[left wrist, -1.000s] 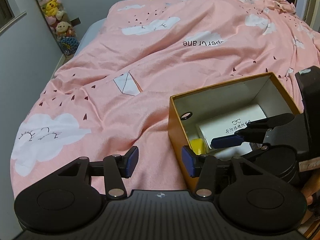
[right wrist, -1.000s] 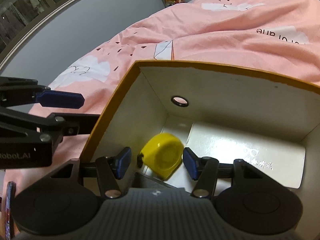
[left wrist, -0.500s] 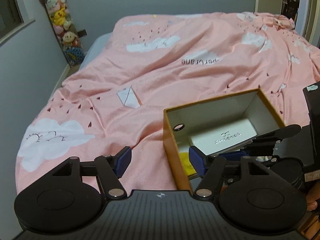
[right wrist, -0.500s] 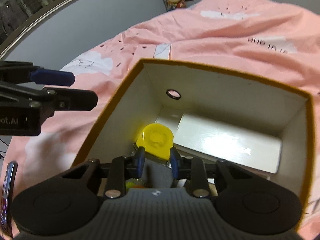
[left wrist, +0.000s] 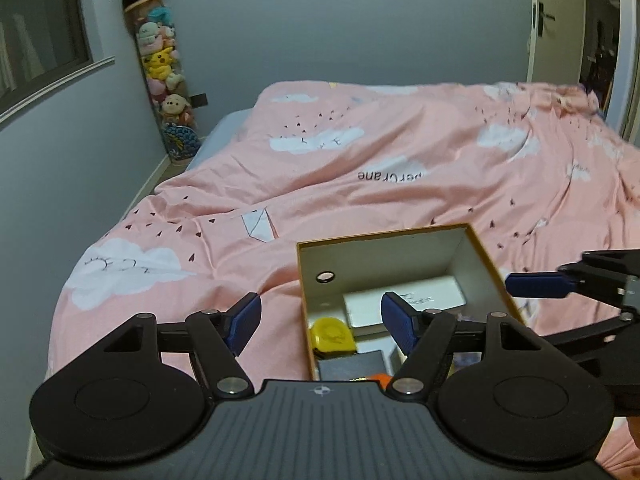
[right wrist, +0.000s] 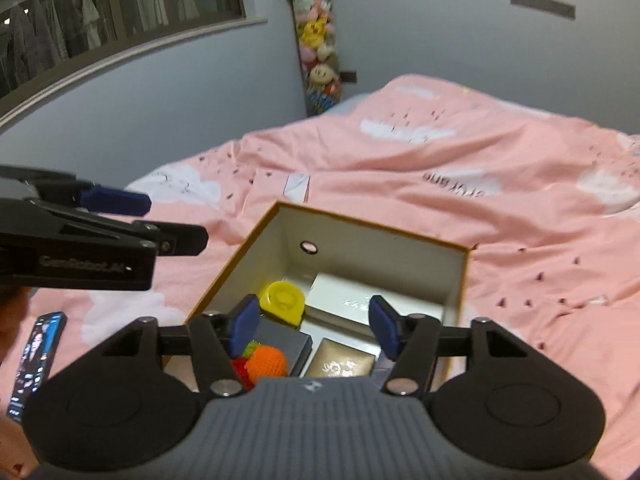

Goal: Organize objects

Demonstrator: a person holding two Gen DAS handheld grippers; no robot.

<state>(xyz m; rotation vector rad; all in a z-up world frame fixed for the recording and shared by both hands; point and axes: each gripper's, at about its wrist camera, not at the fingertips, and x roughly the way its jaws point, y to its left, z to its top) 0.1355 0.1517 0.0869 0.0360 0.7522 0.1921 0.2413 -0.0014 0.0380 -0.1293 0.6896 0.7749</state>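
An open cardboard box (left wrist: 484, 258) (right wrist: 462, 280) with orange-brown outer walls rests on the pink bed. Inside lie a yellow tape measure (left wrist: 332, 336) (right wrist: 282, 302), a white case (left wrist: 424, 300) (right wrist: 352, 300), a dark flat box (right wrist: 284, 342), a gold-printed packet (right wrist: 344, 362) and an orange and red knitted toy (right wrist: 264, 362). My left gripper (left wrist: 322, 328) hovers over the box's left wall, its jaws still opening and nothing between them. My right gripper (right wrist: 314, 326) hangs above the box's near end, jaws opening and empty.
A pink cloud-print duvet (left wrist: 400, 168) covers the bed. A phone with a lit screen (right wrist: 36, 354) lies on it at the near left. A tall tube of plush toys (left wrist: 164, 76) stands in the far corner by the grey wall. A doorway (left wrist: 600, 40) is at the far right.
Both grippers have risen and drawn back from the box. The right one stood open around the tape measure, narrowed above it, and now stands open again. The left jaws widened.
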